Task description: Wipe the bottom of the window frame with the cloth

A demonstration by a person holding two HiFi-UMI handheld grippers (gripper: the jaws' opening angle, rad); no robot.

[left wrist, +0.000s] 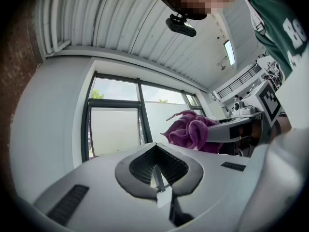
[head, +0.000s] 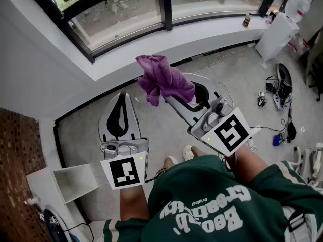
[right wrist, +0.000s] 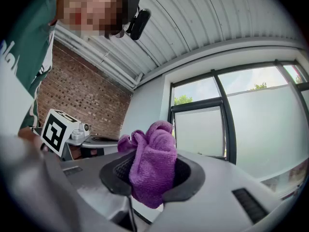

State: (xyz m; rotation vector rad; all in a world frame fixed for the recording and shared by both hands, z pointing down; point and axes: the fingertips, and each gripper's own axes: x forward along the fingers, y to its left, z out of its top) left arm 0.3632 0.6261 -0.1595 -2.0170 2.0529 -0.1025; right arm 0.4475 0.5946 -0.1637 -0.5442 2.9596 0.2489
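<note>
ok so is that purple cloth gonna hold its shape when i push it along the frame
Probably not: the purple cloth spills in loose folds from the right gripper, so it looks floppy and should flatten under pressure. Its fuzzy weave likely drags rather than slides.

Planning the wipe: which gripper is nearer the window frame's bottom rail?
Right. The right gripper, clamping the purple cloth, reaches closest below the window frame; the left gripper sits farther back, shut and empty.
</note>
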